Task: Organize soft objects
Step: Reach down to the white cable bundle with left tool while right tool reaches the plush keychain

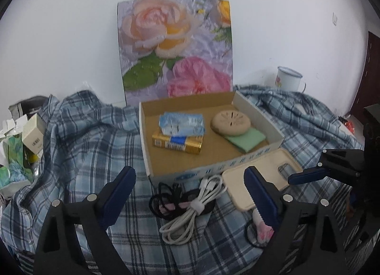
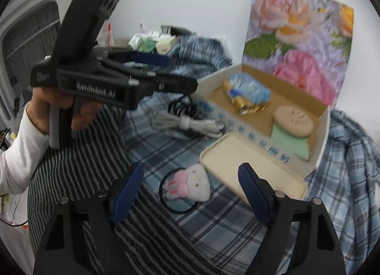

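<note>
An open cardboard box (image 1: 147, 146) (image 2: 323, 137) sits on a plaid blanket. It holds a blue tissue pack (image 1: 181, 123) on a gold packet (image 1: 178, 144), and a round tan cushion (image 1: 230, 122) (image 2: 293, 120) on a green cloth (image 1: 247, 139). In front of it lie a coiled white cable (image 1: 190, 208) (image 2: 187, 123), black hair ties (image 1: 166, 201), a cream case (image 1: 266, 175) (image 2: 249, 170) and a white-pink plush hair tie (image 2: 190, 184) (image 1: 261, 227). My left gripper (image 1: 190, 192) is open above the cable. My right gripper (image 2: 190, 192) is open above the plush hair tie.
A floral panel (image 1: 175, 47) leans on the wall behind the box. A white enamel mug (image 1: 288, 81) stands at the back right. Small boxes and packets (image 1: 21, 151) are piled at the left. A striped cloth (image 2: 83, 168) covers the near left.
</note>
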A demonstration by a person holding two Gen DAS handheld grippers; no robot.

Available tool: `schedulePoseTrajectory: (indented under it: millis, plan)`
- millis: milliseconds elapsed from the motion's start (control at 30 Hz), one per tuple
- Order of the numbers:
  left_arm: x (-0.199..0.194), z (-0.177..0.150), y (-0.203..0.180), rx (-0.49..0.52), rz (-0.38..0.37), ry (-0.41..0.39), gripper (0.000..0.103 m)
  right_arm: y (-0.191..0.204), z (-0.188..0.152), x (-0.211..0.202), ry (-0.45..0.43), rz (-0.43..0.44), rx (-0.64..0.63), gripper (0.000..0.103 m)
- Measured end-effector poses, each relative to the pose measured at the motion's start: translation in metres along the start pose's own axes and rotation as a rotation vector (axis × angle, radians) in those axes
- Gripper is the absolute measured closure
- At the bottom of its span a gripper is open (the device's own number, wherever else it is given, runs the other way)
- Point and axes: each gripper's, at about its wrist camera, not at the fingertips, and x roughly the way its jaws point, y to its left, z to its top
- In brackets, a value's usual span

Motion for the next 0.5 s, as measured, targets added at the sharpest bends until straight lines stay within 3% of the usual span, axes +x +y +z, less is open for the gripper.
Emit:
schedulePoseTrajectory:
  millis: [233, 367, 500]
  plan:
    - [0.018, -0.018, 0.005, 0.033, -0.029, 0.099, 0.029, 0.000, -0.010, 0.025, 0.106, 0.013, 0.003, 0.038]
    - [0.023, -0.021, 0.002, 0.046, -0.060, 0.124, 0.040, 0.000, -0.011, 0.030, 0.130, 0.021, -0.002, 0.053]
    - [0.027, -0.024, -0.004, 0.074, -0.057, 0.139, 0.054, -0.001, -0.011, 0.034, 0.151, 0.023, 0.004, 0.062]
